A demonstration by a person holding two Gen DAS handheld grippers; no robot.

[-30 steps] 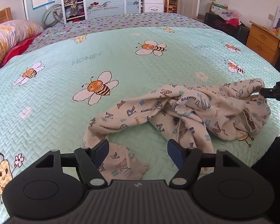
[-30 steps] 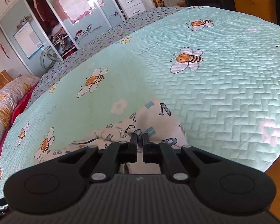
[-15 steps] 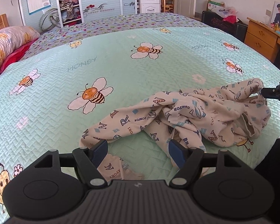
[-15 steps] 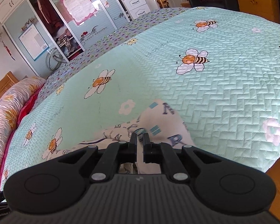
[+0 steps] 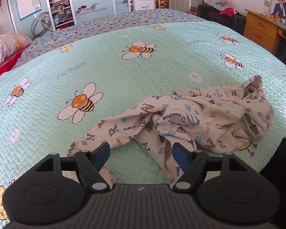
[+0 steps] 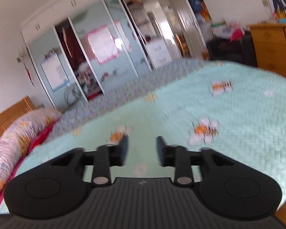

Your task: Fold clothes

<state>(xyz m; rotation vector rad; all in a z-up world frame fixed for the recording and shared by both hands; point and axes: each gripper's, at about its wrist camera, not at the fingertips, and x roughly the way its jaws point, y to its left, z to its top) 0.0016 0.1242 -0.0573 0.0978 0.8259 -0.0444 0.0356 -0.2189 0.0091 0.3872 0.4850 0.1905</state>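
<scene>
- Far left of the left wrist view: a flowered pillow (image 5: 7,43) lies at the frame's edge, well apart from the work.
- Lower centre of that view: the left gripper (image 5: 141,157) stands wide apart and holds nothing; bare green bedspread (image 5: 124,72) and a trailing bit of cloth show between its pads.
- Centre to right: the garment (image 5: 206,118), cream with printed letters, lies crumpled on the bedspread, one leg-like end (image 5: 97,133) reaching to just beside the left pad, the bunched body towards the right edge.
- Handling, as I judge it: thin, limp and light, so it should sag and drag rather than hold shape; a hem, cuff or the ribbed opening (image 5: 251,126) at right would give the surest pinch.
- Upper left background: an open wardrobe (image 5: 61,9) with clothes piled inside; upper right, a closed wooden dresser (image 5: 261,32).
- Right wrist view, blurred: the right gripper (image 6: 142,150) is opening, with nothing between its jaws, over the bedspread; the garment is not visible there.
</scene>
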